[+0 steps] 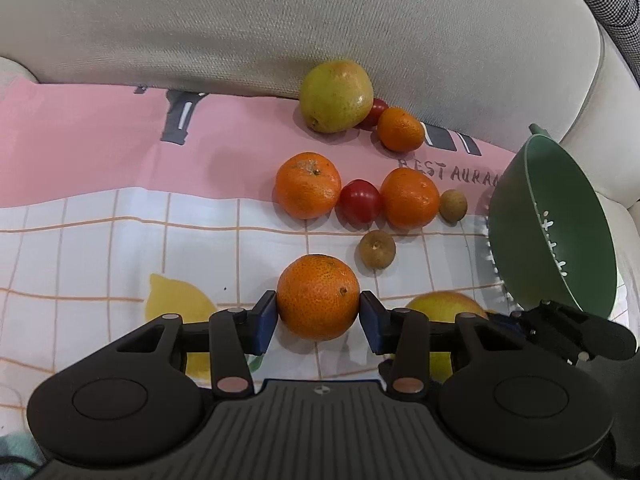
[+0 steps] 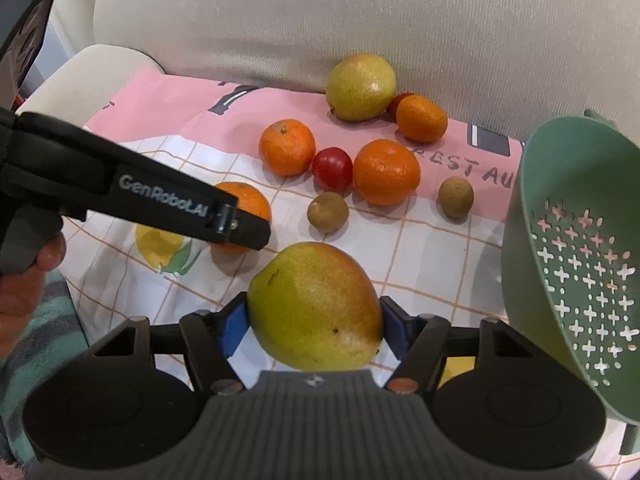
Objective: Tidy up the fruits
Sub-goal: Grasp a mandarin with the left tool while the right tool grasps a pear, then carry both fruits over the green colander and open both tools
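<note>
In the left wrist view, the left gripper [image 1: 319, 316] has its blue pads pressed against both sides of a mandarin [image 1: 318, 297] on the printed cloth [image 1: 100, 240], with more mandarins, cherry tomatoes and longans lying beyond and a green colander [image 1: 560, 224] tilted at right. In the right wrist view, the right gripper [image 2: 314, 322] clamps a yellow-red pear [image 2: 316, 308] between half-spread pads, just left of the colander [image 2: 560, 200]
</note>
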`<action>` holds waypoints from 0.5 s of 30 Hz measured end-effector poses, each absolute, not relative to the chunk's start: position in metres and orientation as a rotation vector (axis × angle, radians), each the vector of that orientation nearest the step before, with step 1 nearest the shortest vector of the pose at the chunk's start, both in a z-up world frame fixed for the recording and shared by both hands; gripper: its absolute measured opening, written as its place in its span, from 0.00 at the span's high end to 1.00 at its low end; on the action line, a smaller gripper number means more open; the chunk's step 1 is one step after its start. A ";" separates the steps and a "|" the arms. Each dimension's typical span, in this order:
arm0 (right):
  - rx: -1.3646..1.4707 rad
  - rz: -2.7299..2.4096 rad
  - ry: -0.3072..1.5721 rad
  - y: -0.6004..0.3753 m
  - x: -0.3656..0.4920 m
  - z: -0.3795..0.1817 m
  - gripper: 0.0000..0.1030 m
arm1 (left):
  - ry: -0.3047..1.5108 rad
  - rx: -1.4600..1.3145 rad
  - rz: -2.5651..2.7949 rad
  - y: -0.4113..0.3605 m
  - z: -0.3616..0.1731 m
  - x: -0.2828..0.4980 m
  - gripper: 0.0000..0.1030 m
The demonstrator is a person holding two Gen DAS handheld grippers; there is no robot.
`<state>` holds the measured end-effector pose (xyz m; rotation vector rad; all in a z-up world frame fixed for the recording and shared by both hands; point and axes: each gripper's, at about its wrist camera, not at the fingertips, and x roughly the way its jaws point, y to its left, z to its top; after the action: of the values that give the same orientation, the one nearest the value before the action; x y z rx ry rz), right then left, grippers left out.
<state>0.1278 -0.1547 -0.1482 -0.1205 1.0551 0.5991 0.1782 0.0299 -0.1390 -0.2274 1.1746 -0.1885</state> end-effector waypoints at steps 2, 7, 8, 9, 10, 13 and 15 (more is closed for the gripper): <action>-0.118 0.597 1.041 -0.158 0.125 -0.143 0.37 | 1.166 -0.221 -0.178 0.031 -0.133 0.172 0.52; -0.105 0.599 0.989 -0.167 0.115 -0.123 0.37 | 1.136 -0.208 -0.154 0.030 -0.109 0.157 0.52; -0.107 0.602 0.977 -0.169 0.112 -0.119 0.37 | 1.128 -0.204 -0.153 0.028 -0.104 0.154 0.52; -0.110 0.604 0.966 -0.171 0.110 -0.115 0.37 | 1.119 -0.200 -0.153 0.027 -0.099 0.152 0.52; -0.114 0.607 0.954 -0.174 0.108 -0.111 0.37 | 1.110 -0.196 -0.153 0.025 -0.094 0.150 0.52; -0.123 0.614 0.918 -0.183 0.100 -0.099 0.37 | 1.087 -0.183 -0.158 0.017 -0.080 0.142 0.52; -0.129 0.612 0.896 -0.189 0.095 -0.091 0.37 | 1.071 -0.173 -0.170 0.011 -0.073 0.138 0.52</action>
<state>0.0947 -0.1894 -0.0909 -0.1287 0.8962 0.6124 0.1377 0.0111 -0.0729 -0.1734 1.0707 -0.1698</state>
